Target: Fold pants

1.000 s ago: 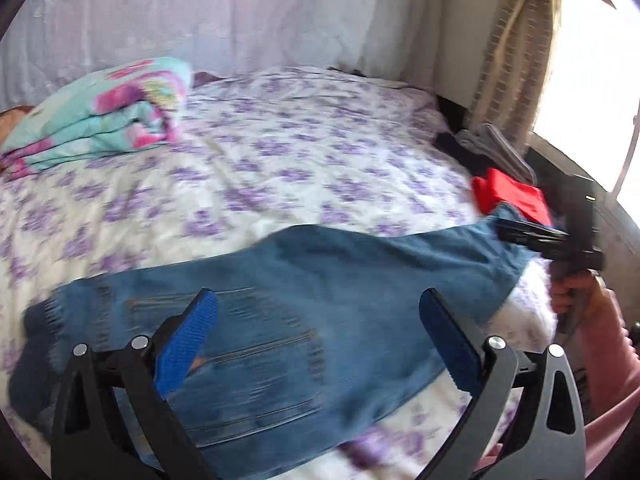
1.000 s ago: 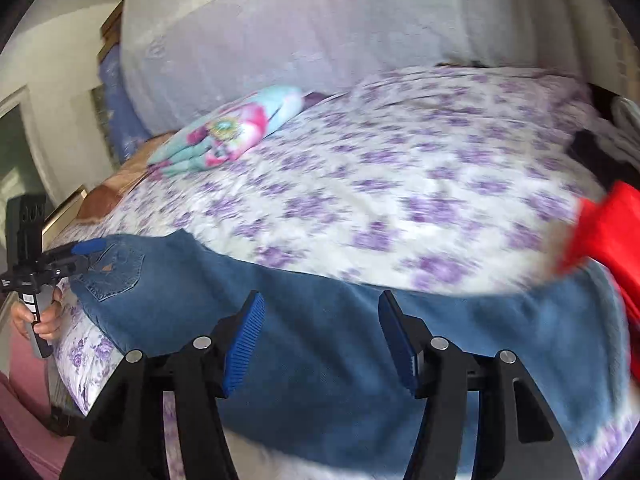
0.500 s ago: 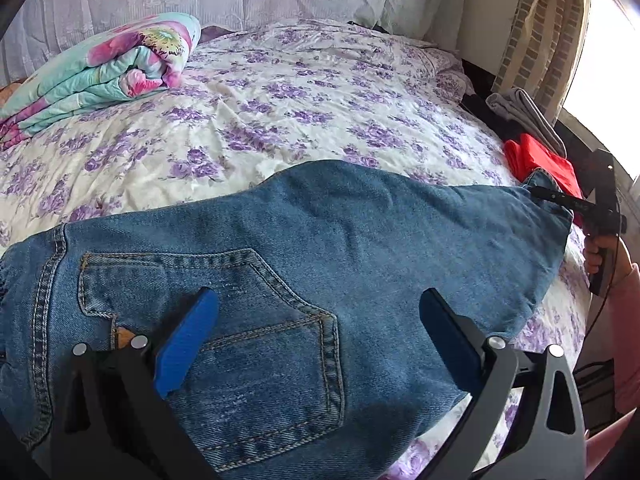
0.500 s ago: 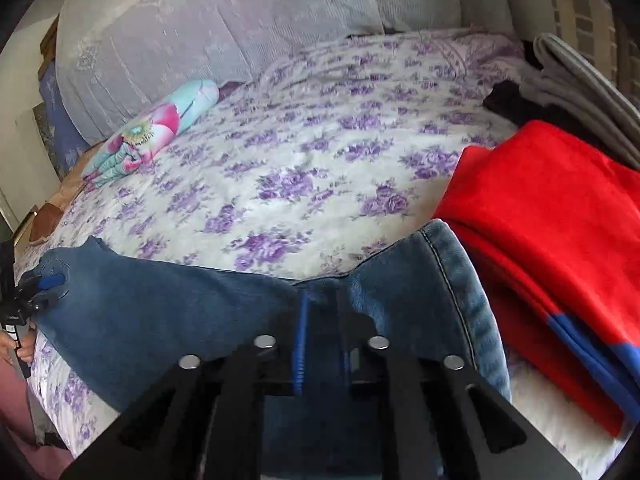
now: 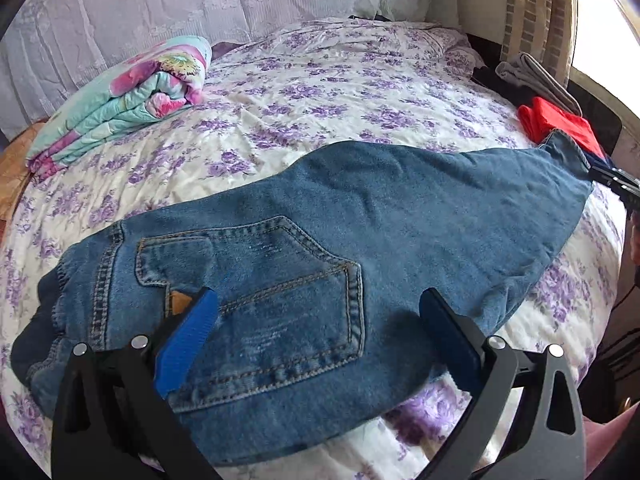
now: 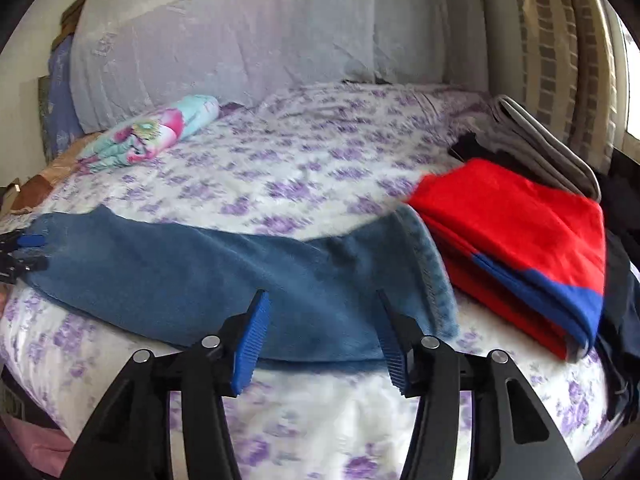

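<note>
Your left hand-held gripper (image 5: pixel 320 340) and right hand-held gripper (image 6: pixel 322 338) both gape open just above the jeans (image 5: pixel 360 232) on the bed (image 5: pixel 320 92).

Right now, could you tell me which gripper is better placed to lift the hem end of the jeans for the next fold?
Right gripper: open, just short of the jeans by the hem. Left gripper is over the back pocket end.

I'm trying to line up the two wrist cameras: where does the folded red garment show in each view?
Left wrist: the red garment sits small at the far right edge, just beyond the jeans hem.
Right wrist: it fills the right middle, beside the jeans hem.
Shared landmark: the floral quilt roll, upper left in both.
</note>
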